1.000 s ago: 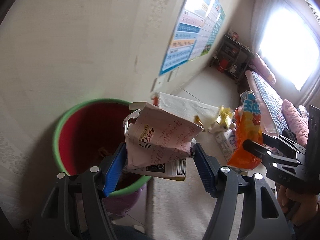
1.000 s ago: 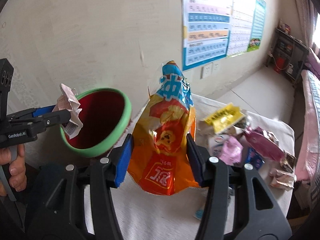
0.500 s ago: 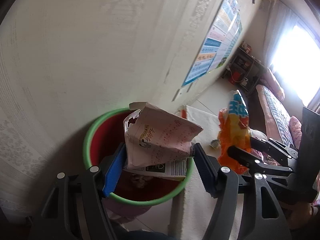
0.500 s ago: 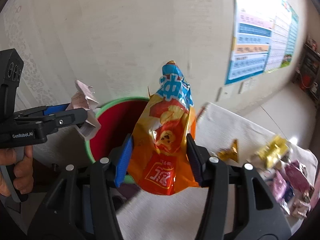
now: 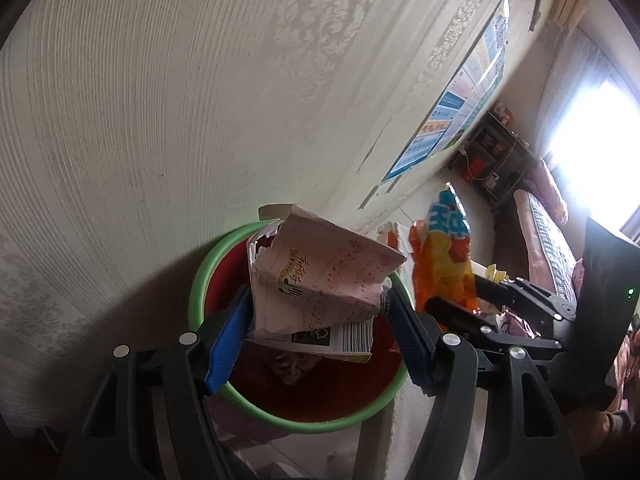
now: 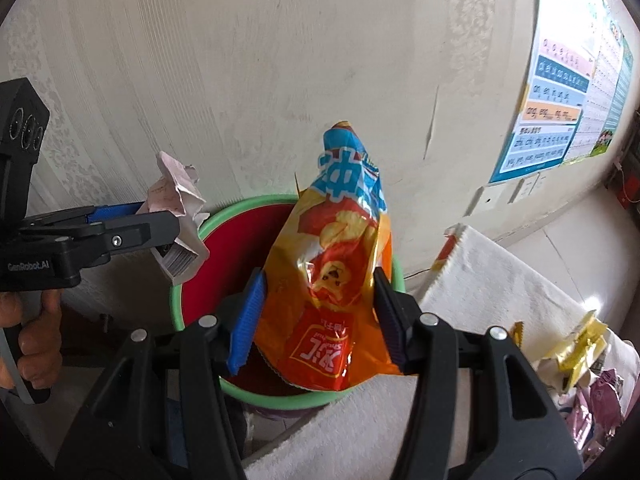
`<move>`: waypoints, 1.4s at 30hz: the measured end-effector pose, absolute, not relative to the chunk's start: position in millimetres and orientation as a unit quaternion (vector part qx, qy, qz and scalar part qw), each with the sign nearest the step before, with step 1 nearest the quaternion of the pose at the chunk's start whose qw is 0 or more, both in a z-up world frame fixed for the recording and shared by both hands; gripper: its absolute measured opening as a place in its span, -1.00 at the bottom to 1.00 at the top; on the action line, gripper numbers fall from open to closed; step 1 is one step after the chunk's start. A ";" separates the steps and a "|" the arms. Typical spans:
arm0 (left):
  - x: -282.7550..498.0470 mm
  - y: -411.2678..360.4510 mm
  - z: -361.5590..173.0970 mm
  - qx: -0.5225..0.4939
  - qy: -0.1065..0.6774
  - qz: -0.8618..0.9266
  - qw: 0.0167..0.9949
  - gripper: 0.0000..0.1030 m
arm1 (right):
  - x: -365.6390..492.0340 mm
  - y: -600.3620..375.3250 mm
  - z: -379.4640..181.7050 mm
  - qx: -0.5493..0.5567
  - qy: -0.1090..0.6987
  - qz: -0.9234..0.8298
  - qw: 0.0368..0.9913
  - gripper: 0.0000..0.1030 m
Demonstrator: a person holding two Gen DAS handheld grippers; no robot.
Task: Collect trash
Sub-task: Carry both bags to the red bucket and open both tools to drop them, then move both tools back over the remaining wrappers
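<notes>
Clamping pink carton (image 5: pixel 320 280), left fingers (image 5: pixel 236 328); right fingers (image 6: pixel 248 320) clamp orange bag (image 6: pixel 332 280) over bin (image 6: pixel 188 312).

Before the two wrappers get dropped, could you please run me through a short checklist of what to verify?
1. Left gripper grips the pink paper wrapper between its fingers: ok.
2. Right gripper grips the orange chip bag: ok.
3. Pink wrapper is over the mouth of the green-rimmed bin: ok.
4. Chip bag is over the bin mouth: ok in the right wrist view, though its lower edge sits near the front rim.
5. Room left in the bin: ok, only some crumpled trash at the bottom.
6. More wrappers left on the white cloth: not ok, still to collect.
</notes>
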State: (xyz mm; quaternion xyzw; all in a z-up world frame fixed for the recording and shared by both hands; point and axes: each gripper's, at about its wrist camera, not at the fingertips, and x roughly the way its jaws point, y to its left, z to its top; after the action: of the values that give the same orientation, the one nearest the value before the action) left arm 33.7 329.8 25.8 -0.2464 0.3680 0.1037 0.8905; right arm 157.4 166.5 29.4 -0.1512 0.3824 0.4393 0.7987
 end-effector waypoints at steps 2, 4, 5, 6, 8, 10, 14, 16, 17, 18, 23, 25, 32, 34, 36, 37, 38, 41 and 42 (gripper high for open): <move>36.9 330.5 23.2 -0.249 0.367 0.104 0.890 0.26 | 157.0 172.3 25.8 -0.154 0.385 0.441 0.796 0.01; 38.5 333.4 20.3 -0.251 0.367 0.106 0.889 0.26 | 155.0 176.2 22.5 -0.157 0.386 0.443 0.794 0.02; 39.5 334.7 18.7 -0.252 0.367 0.106 0.889 0.26 | 156.3 178.1 20.5 -0.158 0.387 0.443 0.793 0.02; 41.1 335.1 18.1 -0.253 0.367 0.106 0.889 0.27 | 157.1 179.9 18.7 -0.158 0.388 0.443 0.793 0.03; 43.5 336.2 17.0 -0.252 0.368 0.105 0.889 0.27 | 160.3 183.4 14.4 -0.159 0.391 0.443 0.791 0.09; 45.0 336.5 16.8 -0.250 0.365 0.103 0.891 0.29 | 160.9 184.4 11.3 -0.155 0.394 0.444 0.790 0.28; 40.7 338.5 16.0 -0.253 0.357 0.113 0.892 0.71 | 163.4 183.9 4.7 -0.150 0.399 0.440 0.790 0.61; 39.7 338.2 15.9 -0.255 0.354 0.113 0.893 0.77 | 162.0 182.3 2.5 -0.152 0.400 0.438 0.791 0.62; 39.5 338.0 15.7 -0.256 0.354 0.114 0.893 0.80 | 161.1 181.3 2.5 -0.152 0.401 0.437 0.791 0.63; 39.0 337.6 15.6 -0.256 0.354 0.115 0.892 0.83 | 160.3 179.5 2.6 -0.152 0.402 0.436 0.791 0.65; 36.2 332.9 19.7 -0.256 0.352 0.116 0.893 0.85 | 153.3 168.4 10.5 -0.148 0.396 0.432 0.797 0.78; 34.9 328.0 23.5 -0.249 0.350 0.119 0.895 0.85 | 149.1 160.4 15.8 -0.145 0.393 0.428 0.801 0.79; 29.4 296.2 36.7 -0.233 0.351 0.102 0.901 0.85 | 138.4 120.1 32.6 -0.132 0.388 0.408 0.815 0.80; 27.9 285.4 39.6 -0.231 0.352 0.097 0.902 0.85 | 135.1 102.4 37.3 -0.127 0.387 0.399 0.821 0.80; 28.5 273.5 42.2 -0.227 0.353 0.090 0.903 0.85 | 133.8 85.3 40.7 -0.122 0.388 0.388 0.827 0.80; 28.6 266.7 43.4 -0.225 0.354 0.087 0.904 0.85 | 132.7 75.1 42.3 -0.119 0.388 0.381 0.830 0.81; 29.7 260.8 44.2 -0.224 0.355 0.083 0.904 0.85 | 130.5 66.1 44.1 -0.116 0.389 0.376 0.833 0.81; 33.0 237.6 46.1 -0.215 0.360 0.068 0.905 0.85 | 128.2 35.1 47.1 -0.108 0.391 0.358 0.841 0.81; 34.0 228.0 46.5 -0.212 0.363 0.062 0.905 0.85 | 126.8 24.1 47.9 -0.106 0.391 0.351 0.844 0.81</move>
State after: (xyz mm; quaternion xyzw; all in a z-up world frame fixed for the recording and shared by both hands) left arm 34.0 228.0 46.5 -0.2116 0.3630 0.0619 0.9053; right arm 126.8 24.1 47.9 -0.1062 0.3915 0.3511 0.8439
